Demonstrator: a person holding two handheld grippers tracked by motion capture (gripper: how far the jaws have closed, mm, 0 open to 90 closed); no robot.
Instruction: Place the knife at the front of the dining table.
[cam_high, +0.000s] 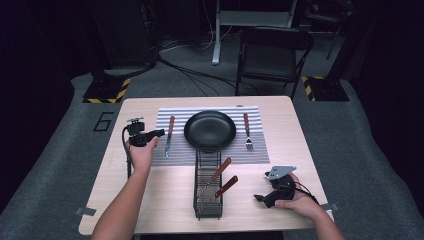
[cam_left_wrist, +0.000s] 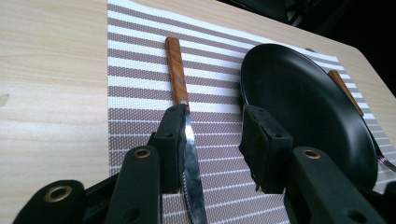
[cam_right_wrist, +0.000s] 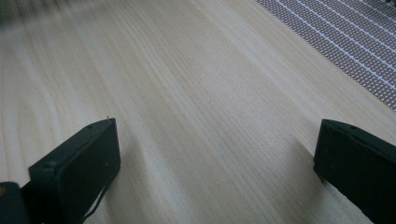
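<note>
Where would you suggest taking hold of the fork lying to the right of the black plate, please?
Grip the fork by its wooden handle, coming straight down from above with the right tool. It lies flat on the striped placemat, tines toward the person; the handle is its thickest part and stands apart from the black plate.

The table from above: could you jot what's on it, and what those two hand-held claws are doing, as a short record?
Surface: wooden table with a striped placemat
Centre: black plate on the placemat
Left of plate: knife, wooden handle
Right of plate: fork, wooden handle
Wire basket: holds two more wooden-handled utensils
Left gripper: open, one of its fingers at the knife's blade
Right gripper: open, holding nothing, over bare wood
</note>
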